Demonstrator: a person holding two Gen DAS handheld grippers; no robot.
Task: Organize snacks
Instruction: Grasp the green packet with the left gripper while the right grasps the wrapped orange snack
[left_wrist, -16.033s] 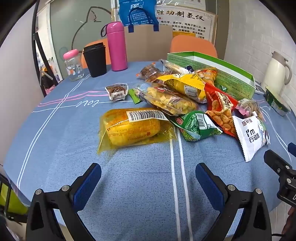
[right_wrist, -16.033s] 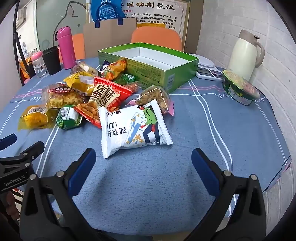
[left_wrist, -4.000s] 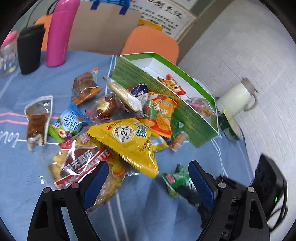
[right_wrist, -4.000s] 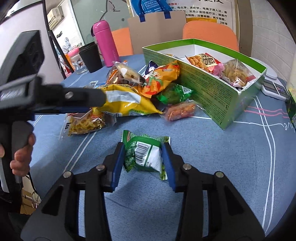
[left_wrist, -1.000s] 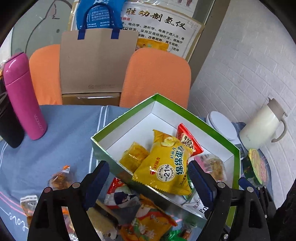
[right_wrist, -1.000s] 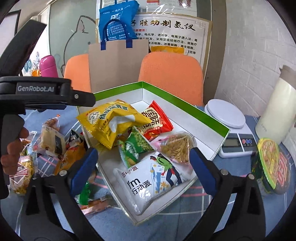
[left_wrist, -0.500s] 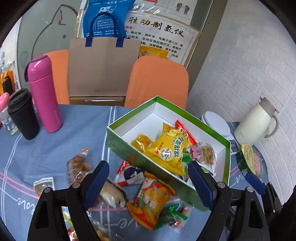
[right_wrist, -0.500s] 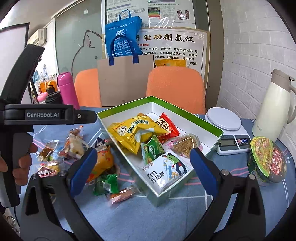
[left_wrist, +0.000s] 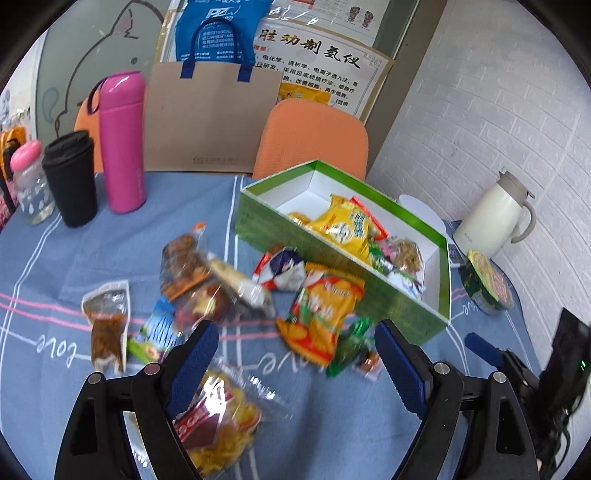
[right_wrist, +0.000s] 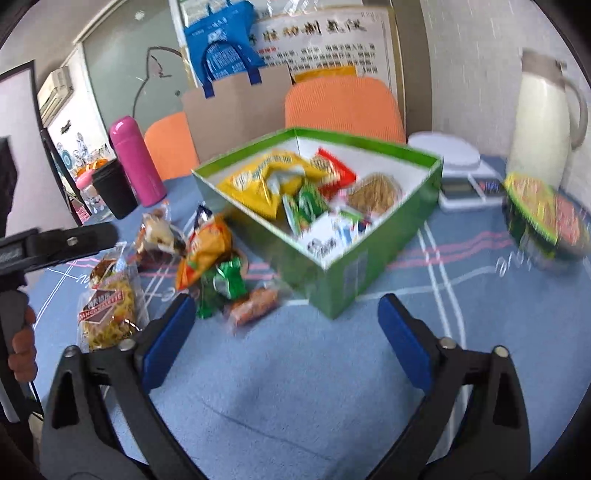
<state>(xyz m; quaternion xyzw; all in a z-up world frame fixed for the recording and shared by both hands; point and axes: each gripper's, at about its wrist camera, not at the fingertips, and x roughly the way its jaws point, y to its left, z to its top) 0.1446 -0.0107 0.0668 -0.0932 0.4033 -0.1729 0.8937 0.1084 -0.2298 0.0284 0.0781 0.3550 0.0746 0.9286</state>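
A green box on the blue tablecloth holds a yellow chip bag, a green packet, a red packet and a white packet. Loose snacks lie left of it: an orange chip bag, a small green packet, a small orange packet and a yellow noodle bag. My left gripper hangs open above the loose pile. My right gripper is open, in front of the box corner.
A pink flask, a black cup and a small bottle stand at the back left. A cream kettle, a scale and a noodle bowl stand right of the box. Orange chairs and a paper bag stand behind the table.
Both grippers have pulled back from the box toward the near side of the table and dropped lower. The loose snacks now fill the left view. Both stay open and empty.
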